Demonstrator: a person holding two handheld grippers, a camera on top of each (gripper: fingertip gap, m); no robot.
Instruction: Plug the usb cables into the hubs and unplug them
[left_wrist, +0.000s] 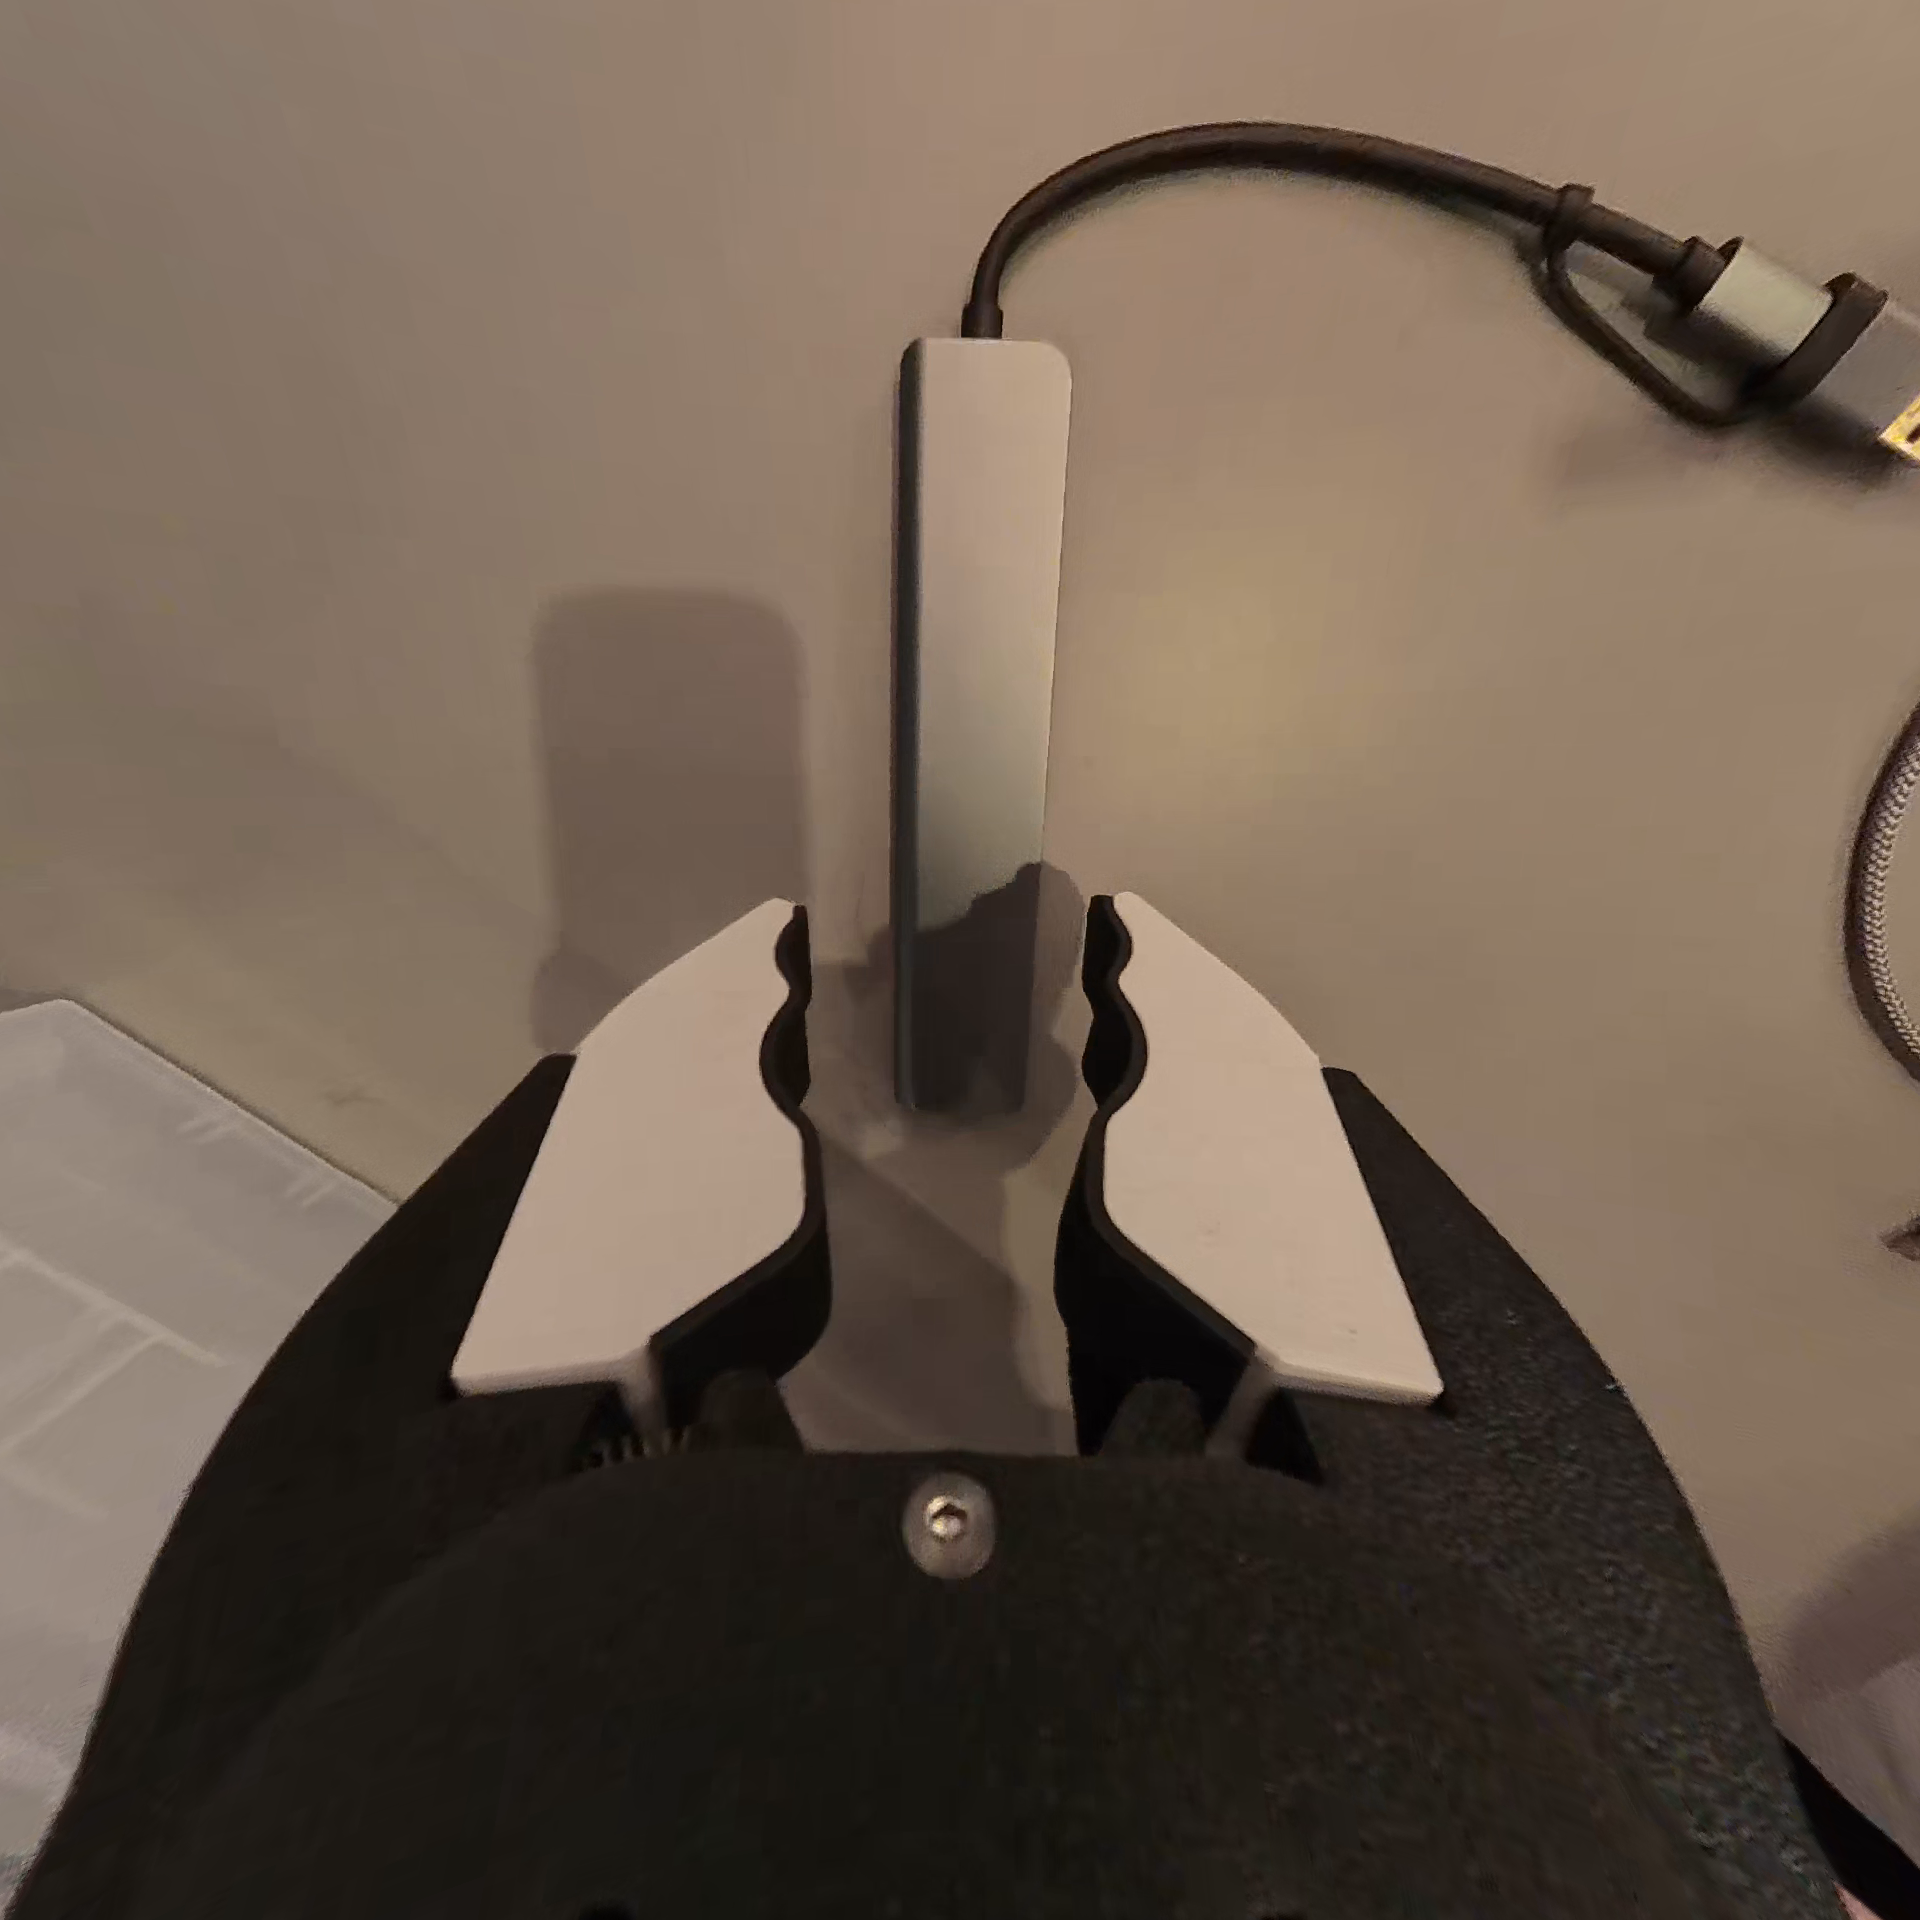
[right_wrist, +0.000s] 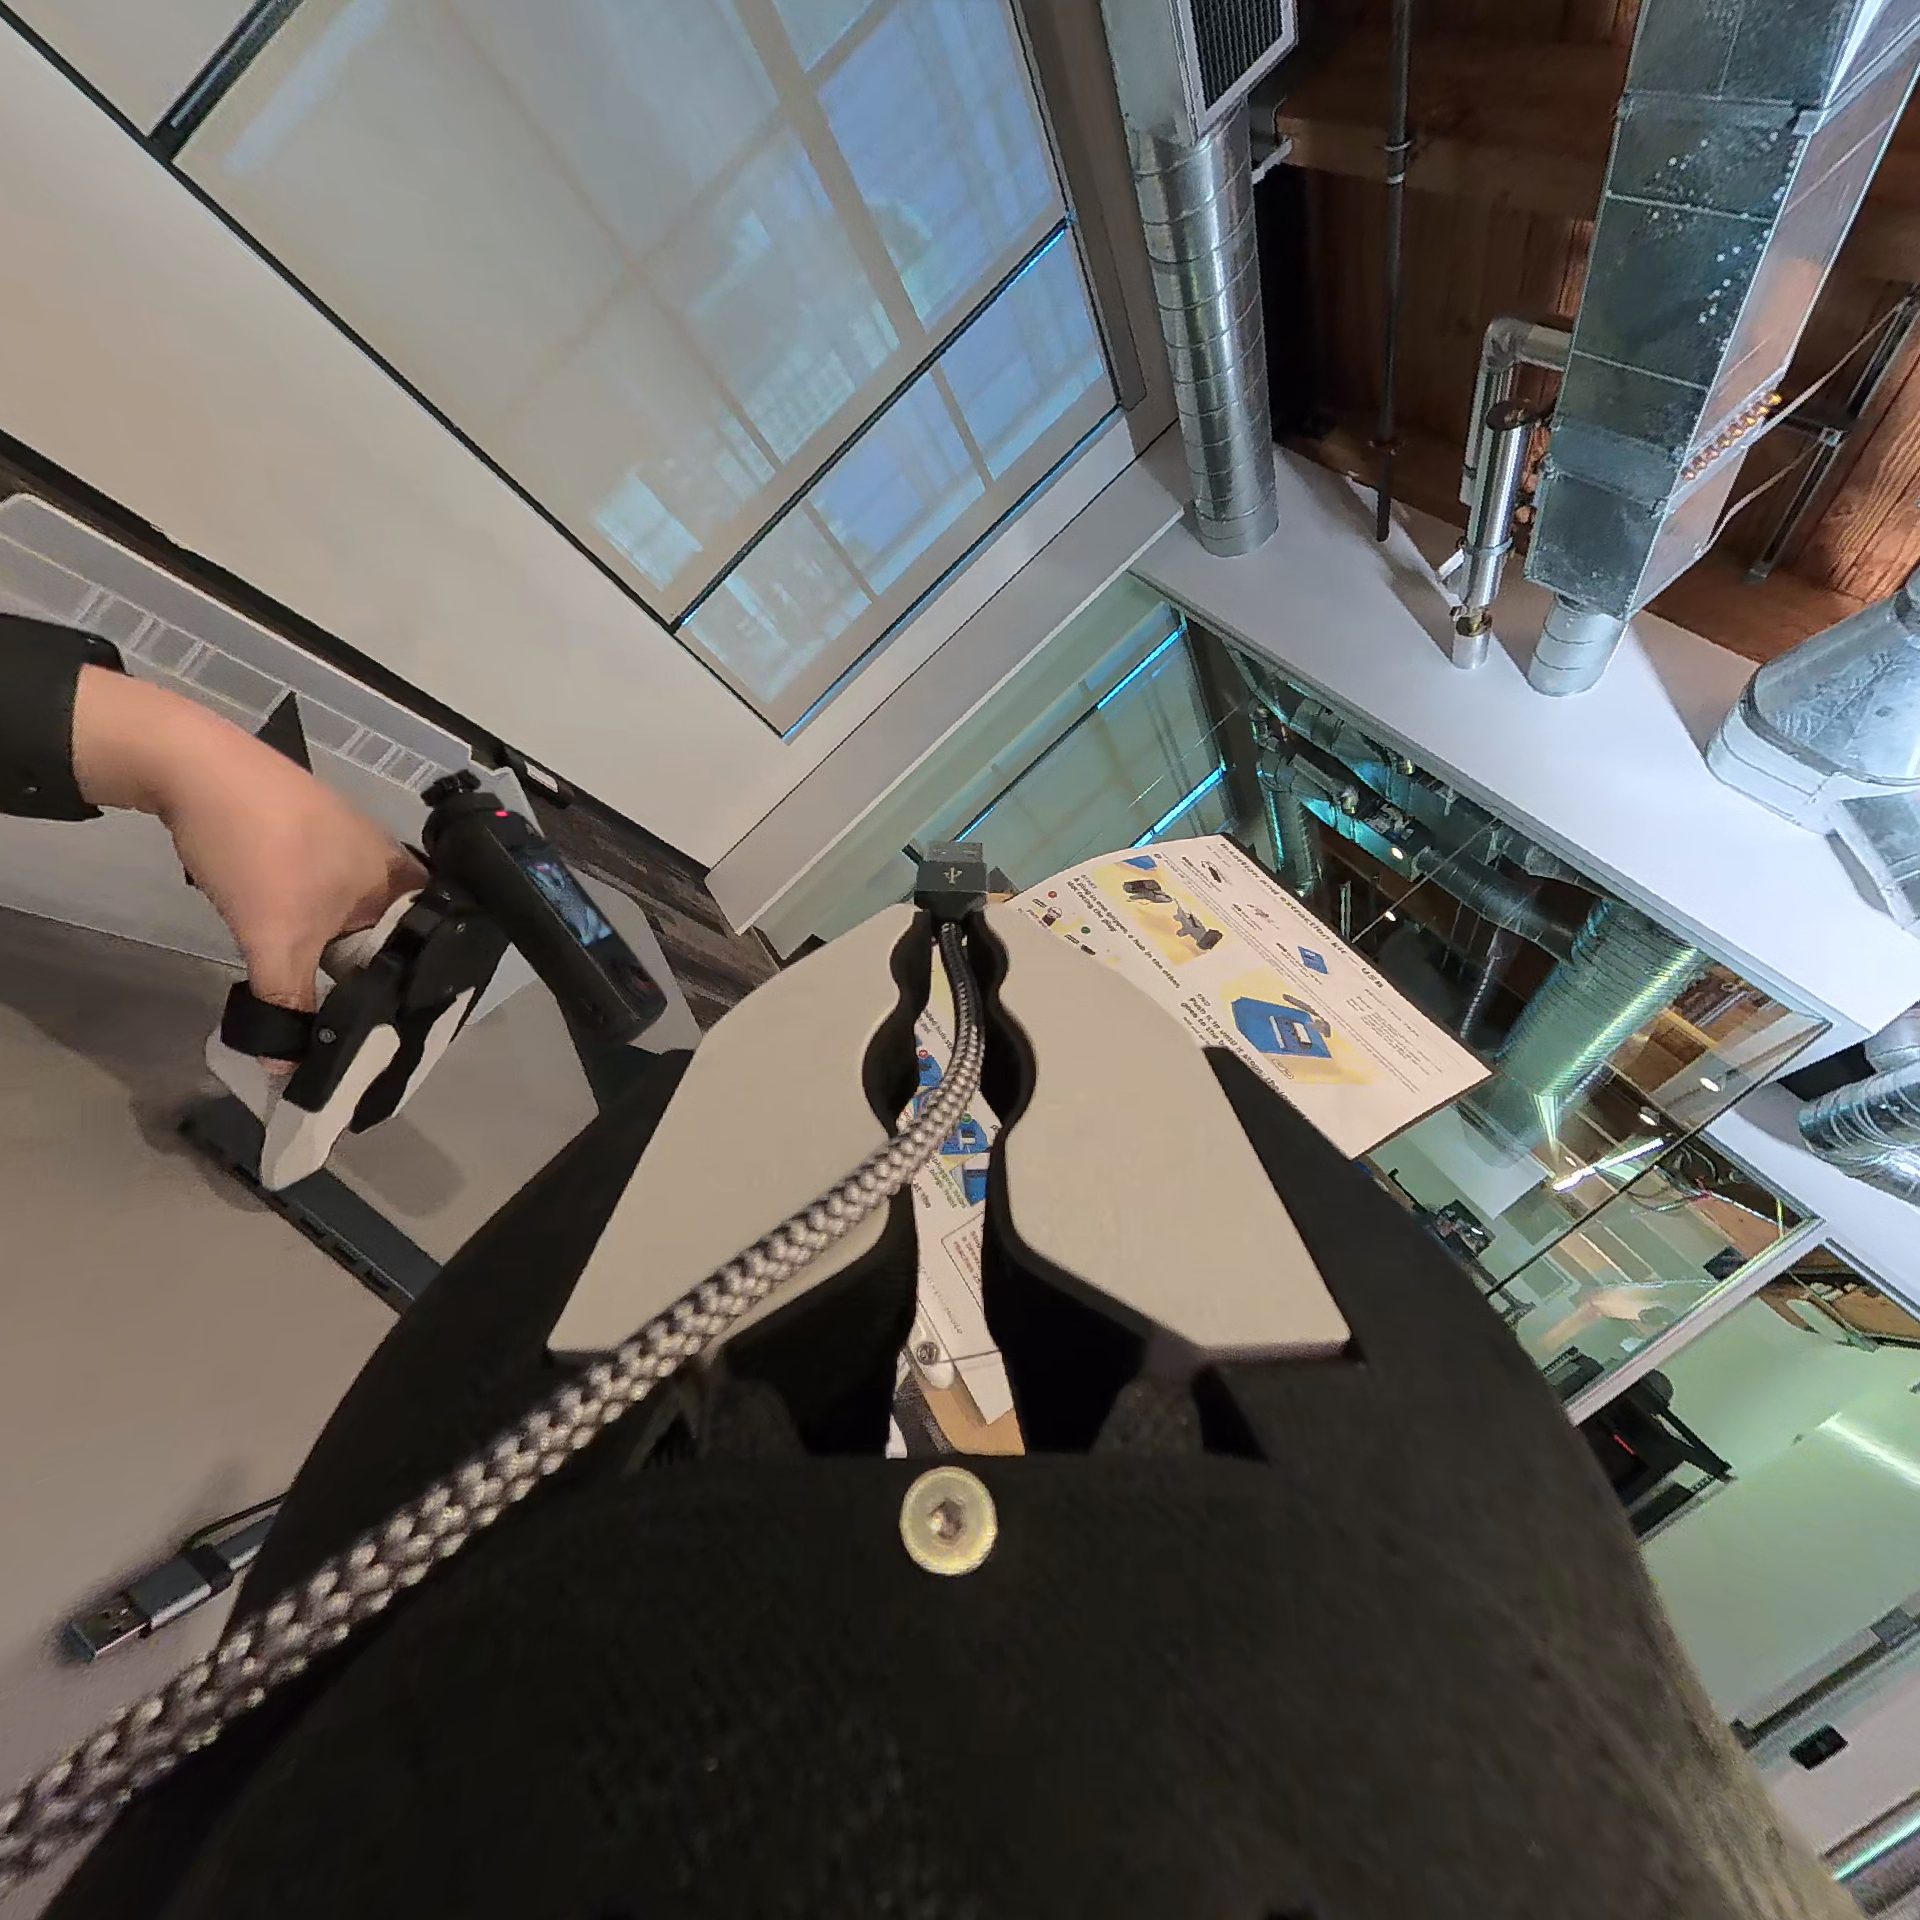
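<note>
My left tongs are spread, straddling the near end of the hub, a slim grey metal bar lying flat on the bench; I cannot tell whether the pads touch it. Its short black lead curves right to a grey plug resting on the bench. My right tongs are pressed together on the braided grey-and-white cable just behind its dark connector, raised off the bench.
</note>
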